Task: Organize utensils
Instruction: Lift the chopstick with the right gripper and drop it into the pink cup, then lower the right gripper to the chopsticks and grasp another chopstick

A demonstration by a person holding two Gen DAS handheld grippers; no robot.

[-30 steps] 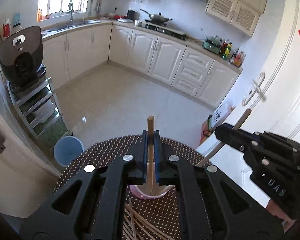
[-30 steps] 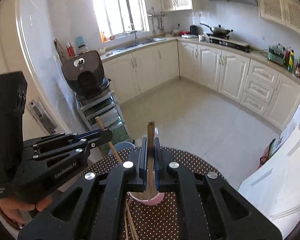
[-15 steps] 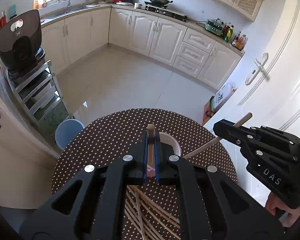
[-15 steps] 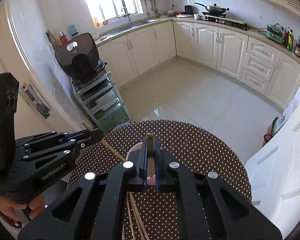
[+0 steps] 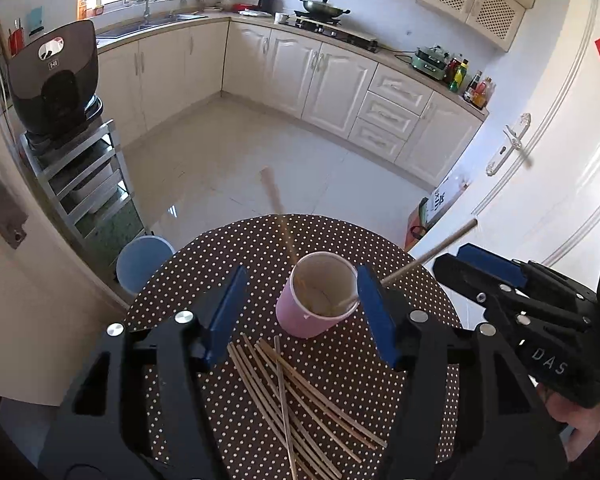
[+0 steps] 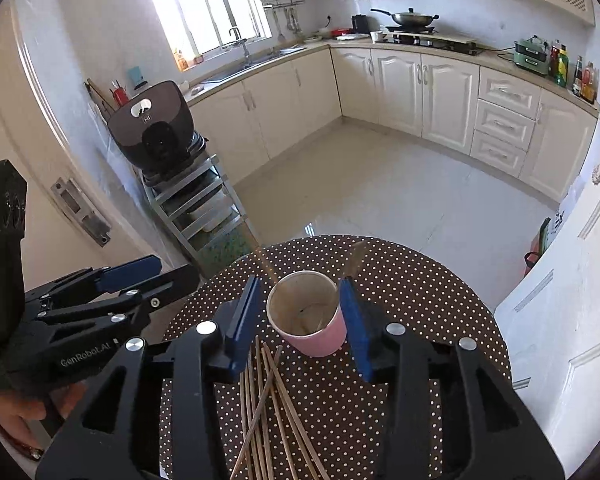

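pink cup (image 5: 312,312) holds two chopsticks (image 5: 428,256); left gripper (image 5: 300,312) and right gripper (image 6: 304,316) jaws opening, empty.

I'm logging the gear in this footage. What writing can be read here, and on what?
"DAS" on the right gripper, letters after it hidden.
"GenRobot.AI" on the left gripper.
Logo on the dark appliance: too small to read.
Print on the box by the door: blurred.
Bottle labels: too small.

both grippers opening, 2 chopsticks (image 5: 428,257) released into cup (image 5: 300,316)
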